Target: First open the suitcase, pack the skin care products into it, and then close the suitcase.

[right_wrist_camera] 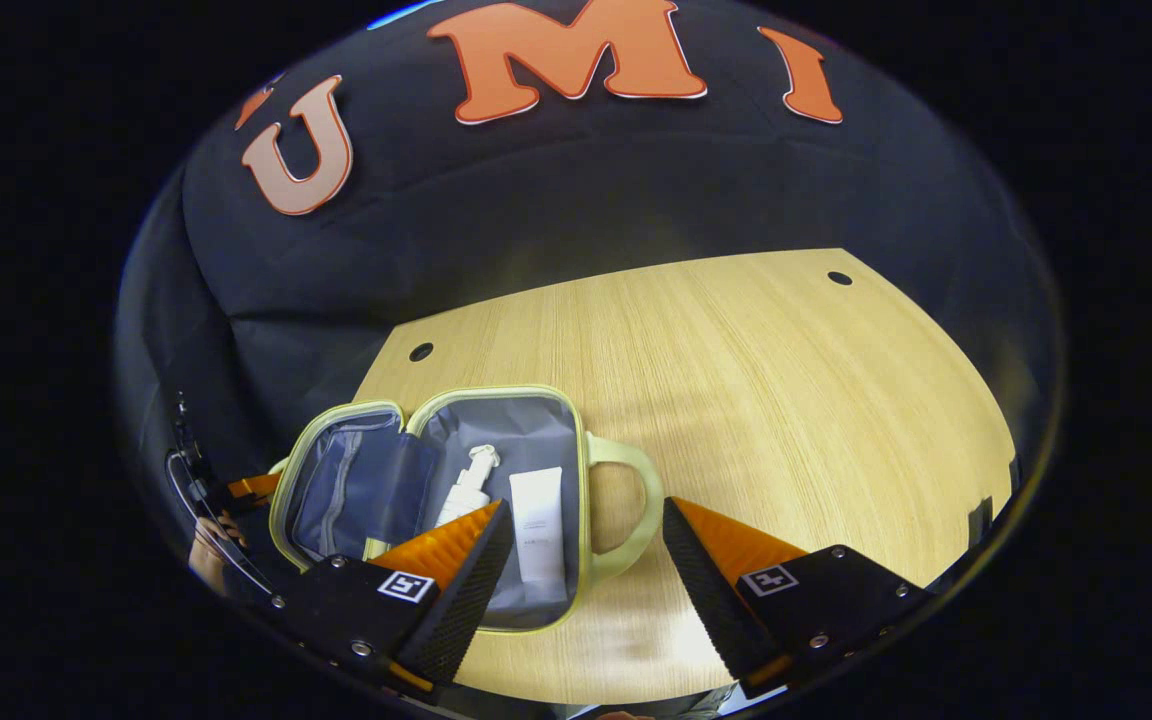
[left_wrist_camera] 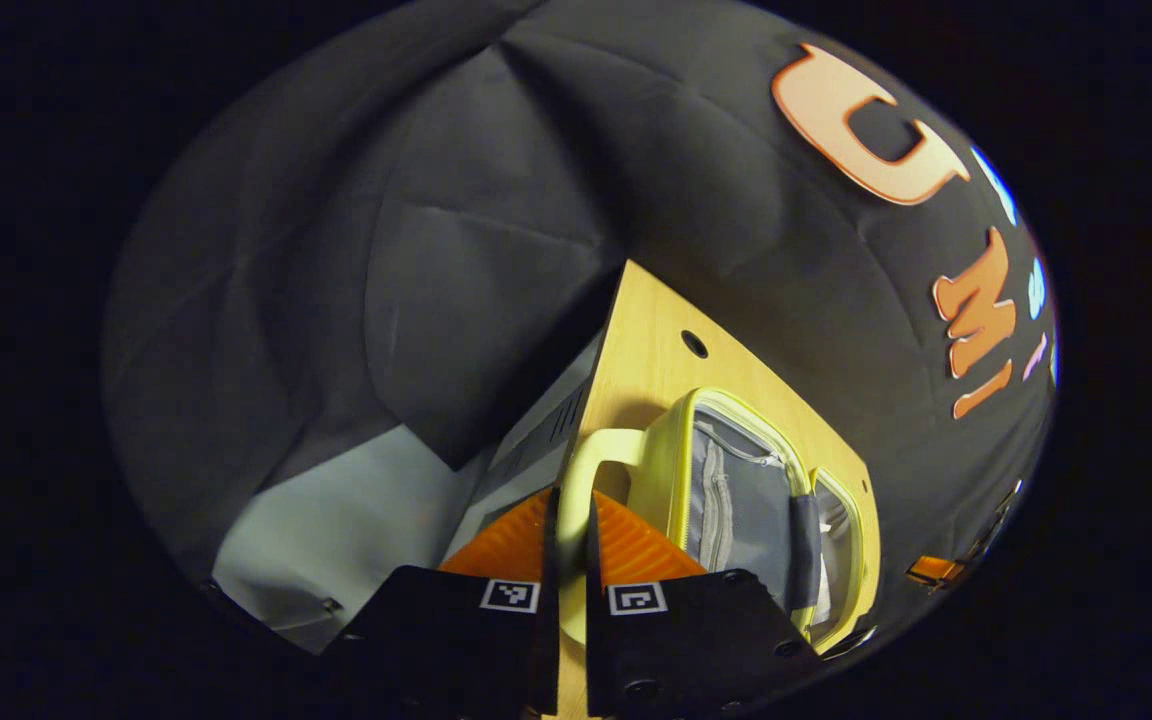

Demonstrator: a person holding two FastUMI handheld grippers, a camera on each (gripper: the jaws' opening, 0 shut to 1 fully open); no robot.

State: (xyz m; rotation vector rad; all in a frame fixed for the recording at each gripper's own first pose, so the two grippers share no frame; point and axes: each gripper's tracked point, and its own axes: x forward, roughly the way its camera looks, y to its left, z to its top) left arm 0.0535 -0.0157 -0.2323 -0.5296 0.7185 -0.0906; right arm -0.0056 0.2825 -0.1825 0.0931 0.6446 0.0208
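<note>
The suitcase [right_wrist_camera: 436,500] is seen lying open on the tabletop [right_wrist_camera: 736,380], at about 8 o'clock in the right gripper view. A pump bottle [right_wrist_camera: 468,487] and a white tube [right_wrist_camera: 538,520] are already packed in the half nearer the handle [right_wrist_camera: 626,515], which sticks out at 3 o'clock from the case.

In the left gripper view, the handle [left_wrist_camera: 576,480] is pinched between both fingers of the left hand-held gripper [left_wrist_camera: 568,560], which is nearly closed. The right hand-held gripper [right_wrist_camera: 586,560] is held wide open above the handle, and nothing is held by it.

The case looks small, light and soft, so it can likely be bent or slid by a hard push. The lid half [right_wrist_camera: 346,480] is probably best taken by its rim and folded over gently. The bottle and tube look smooth and could be rolled out.
</note>
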